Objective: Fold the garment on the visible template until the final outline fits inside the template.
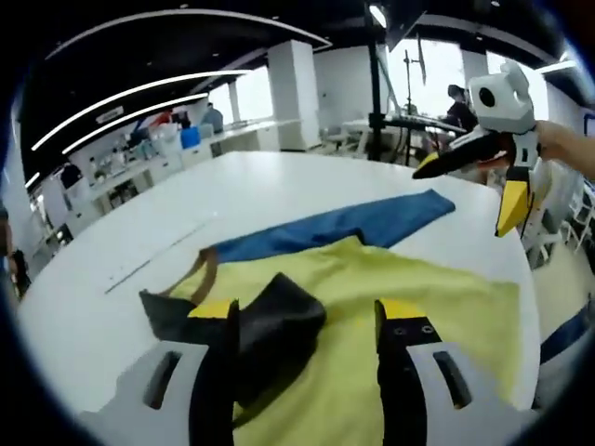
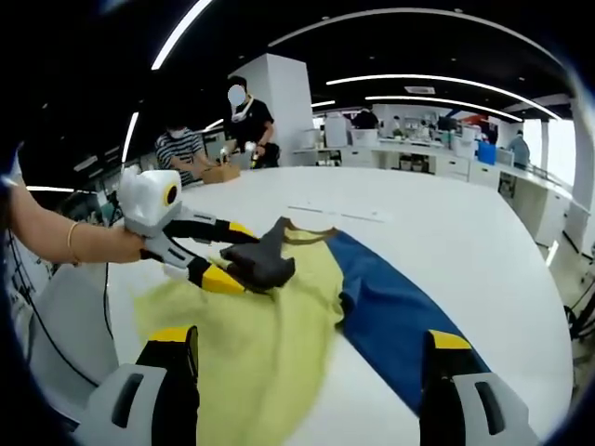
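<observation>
A yellow garment (image 1: 428, 307) (image 2: 251, 353) lies spread on the white table, partly over a long blue sheet (image 1: 372, 221) (image 2: 400, 307). A black part of the garment (image 1: 288, 297) (image 2: 265, 262) is bunched up near its brown-trimmed neck (image 1: 206, 269). My left gripper (image 1: 307, 316) (image 2: 228, 255) is open, its jaws either side of that black fabric, which rests against the left jaw. My right gripper (image 2: 311, 348) (image 1: 469, 186) is open and holds nothing. It hovers in the air above the far end of the blue sheet.
The white table (image 1: 279, 186) (image 2: 465, 232) stretches beyond the garment, with a thin marked line (image 1: 153, 260) on it. A black stand (image 1: 376, 93) rises behind the table. People (image 2: 186, 149) sit and stand at the far side. A grey chair (image 2: 65, 316) stands by the edge.
</observation>
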